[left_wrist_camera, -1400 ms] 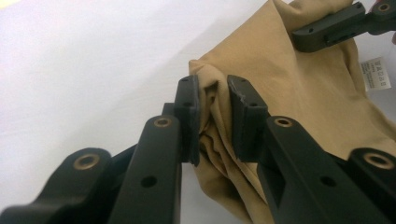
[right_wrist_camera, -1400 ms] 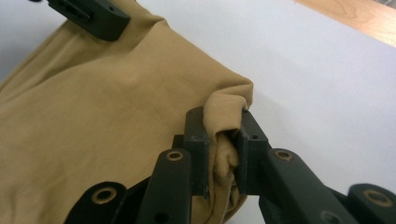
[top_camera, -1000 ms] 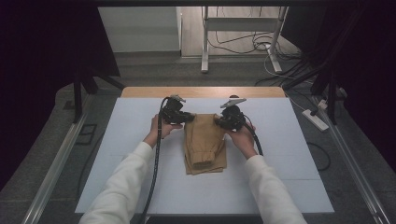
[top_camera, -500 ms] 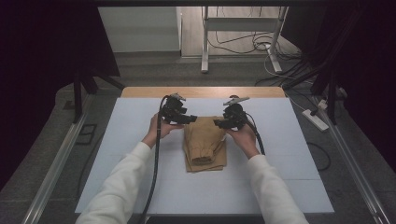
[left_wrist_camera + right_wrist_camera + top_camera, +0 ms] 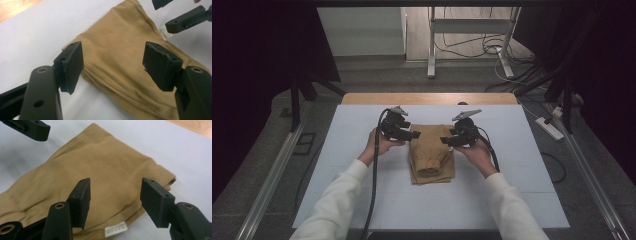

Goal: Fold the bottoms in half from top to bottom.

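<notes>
Garment: a folded tan cotton garment (image 5: 431,153) lies flat near the middle of the pale blue-white surface (image 5: 522,165), with a small white label (image 5: 115,229) at one edge.
Left tool: the left tool (image 5: 113,66) hovers over the garment's far left corner, jaws spread wide, gripping nothing.
Right tool: the right tool (image 5: 115,202) hovers over the opposite far corner, jaws equally wide, empty.
Step in hand: likely taking both far corners for the next fold.
Doing it well: each tool should drop until one jaw slips under all the layers, close on the full thickness, then both lift together so the fold stays square.
Risk: pinching only the top layer would undo the stack.
</notes>
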`<state>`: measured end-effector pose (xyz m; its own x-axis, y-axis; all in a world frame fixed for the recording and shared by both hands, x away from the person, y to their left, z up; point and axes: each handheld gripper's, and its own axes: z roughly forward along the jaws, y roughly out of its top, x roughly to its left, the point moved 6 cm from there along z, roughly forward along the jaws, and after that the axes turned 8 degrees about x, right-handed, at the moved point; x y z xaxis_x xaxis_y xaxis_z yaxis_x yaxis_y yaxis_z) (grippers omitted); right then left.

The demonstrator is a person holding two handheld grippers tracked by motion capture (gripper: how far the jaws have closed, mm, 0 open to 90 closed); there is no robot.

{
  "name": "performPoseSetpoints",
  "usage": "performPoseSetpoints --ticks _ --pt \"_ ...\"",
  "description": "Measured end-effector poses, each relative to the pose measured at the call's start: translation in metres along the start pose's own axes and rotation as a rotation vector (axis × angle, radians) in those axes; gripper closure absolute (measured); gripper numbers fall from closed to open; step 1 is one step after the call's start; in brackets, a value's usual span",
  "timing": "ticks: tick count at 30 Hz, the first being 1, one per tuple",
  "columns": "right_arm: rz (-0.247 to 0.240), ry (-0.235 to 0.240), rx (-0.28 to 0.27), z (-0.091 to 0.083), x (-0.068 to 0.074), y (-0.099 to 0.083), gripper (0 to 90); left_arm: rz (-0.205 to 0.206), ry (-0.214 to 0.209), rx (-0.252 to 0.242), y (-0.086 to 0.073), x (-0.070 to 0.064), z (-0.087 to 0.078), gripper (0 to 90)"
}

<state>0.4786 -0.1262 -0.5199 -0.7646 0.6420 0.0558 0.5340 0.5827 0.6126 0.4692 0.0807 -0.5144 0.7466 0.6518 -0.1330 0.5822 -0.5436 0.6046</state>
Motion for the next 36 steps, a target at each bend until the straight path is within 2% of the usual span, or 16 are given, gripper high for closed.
performPoseSetpoints --ticks 10,15,18,19,24,26,29,33,36 --pt "-0.016 0.03 -0.019 -0.01 0.011 -0.018 39.7 0.001 -0.008 -0.008 -0.023 -0.015 -0.012 32.2" --pt "-0.025 0.04 -0.034 -0.02 0.023 -0.029 39.3 0.006 -0.01 -0.02 -0.04 -0.023 -0.021 32.1" --pt "-0.029 0.04 -0.03 -0.023 0.027 -0.038 39.2 -0.005 -0.021 -0.025 -0.053 -0.028 -0.024 31.9" --pt "-0.029 0.054 -0.034 -0.025 0.029 -0.04 39.2 -0.008 -0.024 -0.031 -0.057 -0.029 -0.025 31.8" --pt "-0.054 0.041 -0.021 -0.033 0.037 -0.052 39.0 -0.02 -0.029 -0.007 -0.075 -0.036 -0.024 31.6" --pt "-0.055 0.036 -0.018 -0.036 0.038 -0.057 38.7 -0.023 -0.013 0.008 -0.08 -0.039 -0.025 30.4" --pt "-0.05 0.035 -0.012 -0.041 0.037 -0.067 38.6 -0.032 -0.022 -0.001 -0.089 -0.045 -0.029 30.4" --pt "-0.026 0.037 -0.015 -0.051 0.034 -0.083 38.4 -0.009 -0.005 0.017 -0.105 -0.053 -0.035 30.4" --pt "-0.019 0.021 -0.008 -0.059 0.031 -0.097 38.4 -0.026 -0.004 0.011 -0.115 -0.054 -0.041 30.3"
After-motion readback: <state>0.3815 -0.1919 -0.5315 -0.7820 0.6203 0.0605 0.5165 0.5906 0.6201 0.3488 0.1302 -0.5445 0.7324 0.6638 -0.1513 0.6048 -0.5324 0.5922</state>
